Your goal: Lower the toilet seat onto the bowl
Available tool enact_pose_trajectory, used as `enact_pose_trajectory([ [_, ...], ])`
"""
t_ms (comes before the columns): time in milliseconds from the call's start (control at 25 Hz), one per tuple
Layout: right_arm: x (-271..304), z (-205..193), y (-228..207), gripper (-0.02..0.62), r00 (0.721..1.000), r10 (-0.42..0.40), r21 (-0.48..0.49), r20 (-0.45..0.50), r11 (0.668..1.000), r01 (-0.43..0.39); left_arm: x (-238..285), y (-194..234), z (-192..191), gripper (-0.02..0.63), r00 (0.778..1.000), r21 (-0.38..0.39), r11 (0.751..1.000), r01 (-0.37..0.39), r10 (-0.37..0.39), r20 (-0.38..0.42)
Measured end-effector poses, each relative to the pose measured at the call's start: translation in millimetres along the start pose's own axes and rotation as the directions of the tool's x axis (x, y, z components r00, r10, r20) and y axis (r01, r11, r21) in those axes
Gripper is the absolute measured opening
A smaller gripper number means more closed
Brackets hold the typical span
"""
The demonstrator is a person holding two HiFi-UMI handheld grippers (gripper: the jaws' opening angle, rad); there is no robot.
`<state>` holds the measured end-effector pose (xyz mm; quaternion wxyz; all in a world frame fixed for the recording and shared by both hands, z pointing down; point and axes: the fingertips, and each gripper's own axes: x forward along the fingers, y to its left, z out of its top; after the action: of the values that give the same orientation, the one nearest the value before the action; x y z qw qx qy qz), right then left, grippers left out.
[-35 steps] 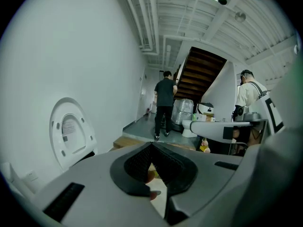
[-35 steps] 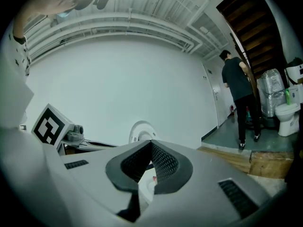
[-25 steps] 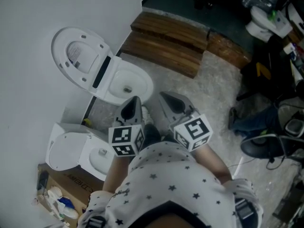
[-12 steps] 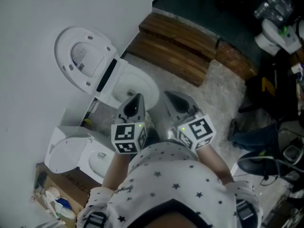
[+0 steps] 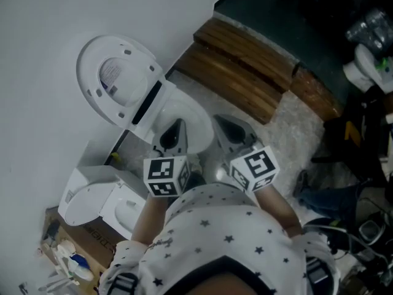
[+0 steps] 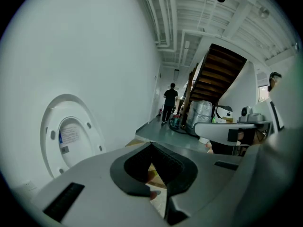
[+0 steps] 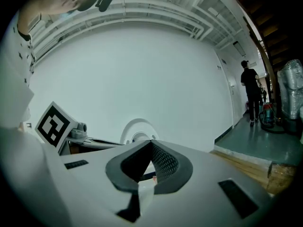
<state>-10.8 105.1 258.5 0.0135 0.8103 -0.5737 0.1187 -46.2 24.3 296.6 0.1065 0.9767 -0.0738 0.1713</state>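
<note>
A second toilet (image 5: 92,195) sits at far left. The toilet seat (image 5: 116,82) stands raised against the white wall (well apart from both tools), with the bowl (image 5: 184,112) open just right of it. The left gripper (image 5: 174,129) is near the bowl's rim, jaws closed on nothing. The right gripper (image 5: 222,126) beside it is likewise closed and empty. Wooden steps (image 5: 245,66) lie further right.

I read this as a workshop hall, not a bathroom. One toilet (image 5: 116,82) stands ahead of my jaws and a second toilet (image 5: 92,195) to their left, both loose against a bare white wall (image 5: 43,35). Exposed ceiling pipes (image 6: 163,13) run above, with a wooden staircase (image 6: 215,74) and wrapped goods (image 6: 202,112) far beyond.
</note>
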Motion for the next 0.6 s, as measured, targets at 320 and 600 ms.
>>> enact_pose_trajectory([
  [320,55,11,-20,0.005,0.999,0.032,0.013,-0.023,0.999,-0.032,32,43,17,-0.002,0.998,-0.018,0.998,-0.064,0.063,-0.013],
  [600,97,18,-34,0.005,0.998,0.047,0.005,-0.035,0.999,-0.047,51,74,32,-0.002,0.995,-0.031,0.994,-0.104,0.103,-0.008],
])
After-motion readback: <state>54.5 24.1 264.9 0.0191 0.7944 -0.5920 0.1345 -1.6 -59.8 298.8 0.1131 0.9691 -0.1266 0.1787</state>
